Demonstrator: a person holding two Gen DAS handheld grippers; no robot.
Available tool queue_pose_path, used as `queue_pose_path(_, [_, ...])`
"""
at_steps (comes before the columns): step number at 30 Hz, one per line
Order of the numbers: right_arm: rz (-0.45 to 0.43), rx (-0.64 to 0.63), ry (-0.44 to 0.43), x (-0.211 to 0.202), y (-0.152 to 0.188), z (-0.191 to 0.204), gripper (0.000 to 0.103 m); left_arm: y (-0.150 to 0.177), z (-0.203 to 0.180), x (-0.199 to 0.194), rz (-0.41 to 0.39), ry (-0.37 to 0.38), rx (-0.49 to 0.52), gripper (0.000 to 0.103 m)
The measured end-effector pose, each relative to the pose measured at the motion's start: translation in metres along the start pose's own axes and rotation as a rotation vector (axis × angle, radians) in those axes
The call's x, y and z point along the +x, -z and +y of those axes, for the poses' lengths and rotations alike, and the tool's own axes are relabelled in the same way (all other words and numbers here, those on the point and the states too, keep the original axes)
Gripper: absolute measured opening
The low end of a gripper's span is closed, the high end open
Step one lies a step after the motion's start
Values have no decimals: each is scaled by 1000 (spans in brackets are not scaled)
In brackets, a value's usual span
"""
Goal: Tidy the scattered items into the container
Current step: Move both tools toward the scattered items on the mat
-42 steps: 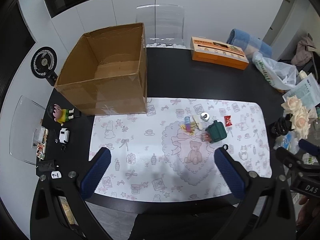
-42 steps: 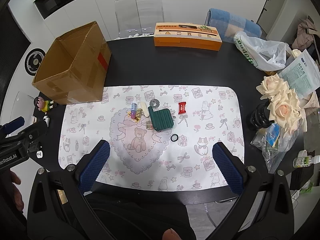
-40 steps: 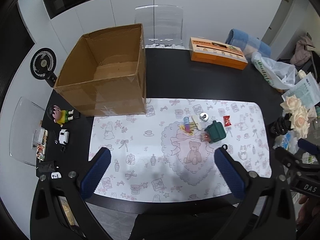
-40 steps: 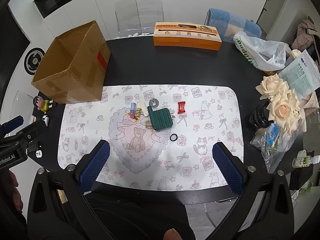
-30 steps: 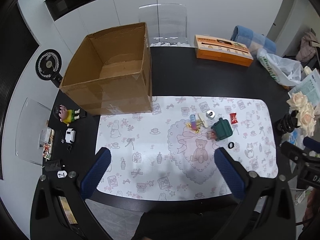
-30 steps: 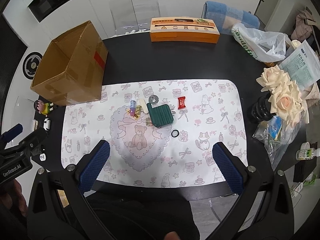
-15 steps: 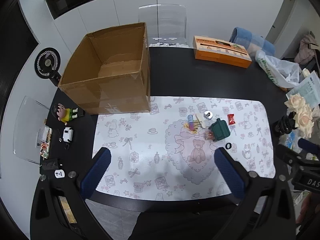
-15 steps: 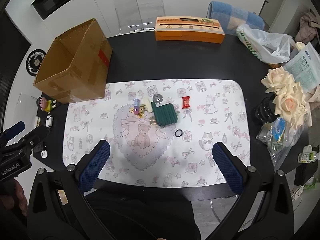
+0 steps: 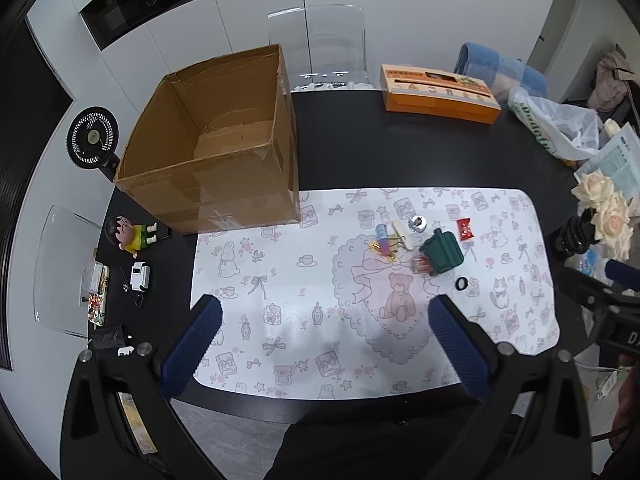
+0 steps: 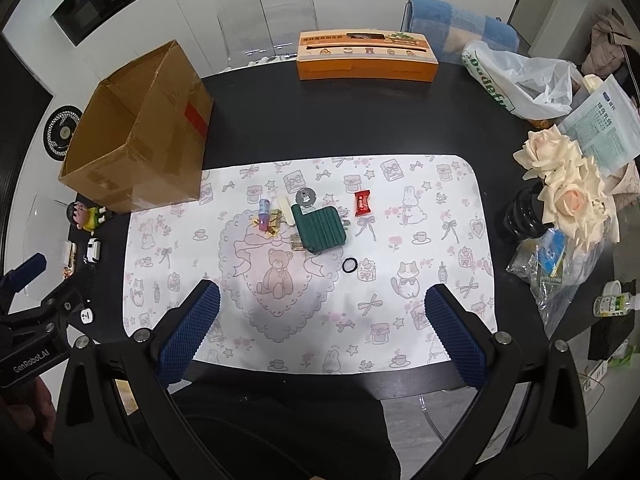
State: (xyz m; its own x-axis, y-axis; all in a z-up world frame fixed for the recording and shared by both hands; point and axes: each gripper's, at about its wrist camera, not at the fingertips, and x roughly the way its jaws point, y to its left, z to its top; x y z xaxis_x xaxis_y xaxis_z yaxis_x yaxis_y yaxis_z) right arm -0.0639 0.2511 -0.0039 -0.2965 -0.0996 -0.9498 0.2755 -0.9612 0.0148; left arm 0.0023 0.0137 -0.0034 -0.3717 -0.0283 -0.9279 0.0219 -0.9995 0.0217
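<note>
An open, empty cardboard box [image 9: 224,148] [image 10: 140,148] stands at the far left of the patterned mat [image 9: 280,292] [image 10: 440,240]. Small items lie clustered mid-mat: a green pouch [image 9: 443,251] [image 10: 320,227], a red candy [image 9: 465,229] [image 10: 362,202], a black ring [image 9: 461,283] [image 10: 350,265], a silver disc [image 9: 417,223] [image 10: 305,197], a small purple tube [image 9: 382,236] [image 10: 263,209] and gold clips [image 10: 274,218]. My left gripper [image 9: 326,344] is open and empty, high above the mat's near edge. My right gripper [image 10: 320,332] is open and empty, also high above the near edge.
An orange tissue box [image 10: 366,55], a plastic bag [image 10: 520,80] and roses in a black vase [image 10: 560,196] stand at the back and right. A cartoon figurine [image 9: 130,234], a small white toy [image 9: 140,276] and a black fan [image 9: 93,138] are at the left.
Both views shifted slightly and drifted back; the grippers hover in about the same place. Nothing on the table has moved.
</note>
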Motion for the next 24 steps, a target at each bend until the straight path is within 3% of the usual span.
queue_pose_path(16, [18,-31,9,12,-1,3,103,-1,-1,12,25,-3,5,103])
queue_pose_path(24, [41,-67,3,32,-6,11,103,-2,0,37,57,18,2,103])
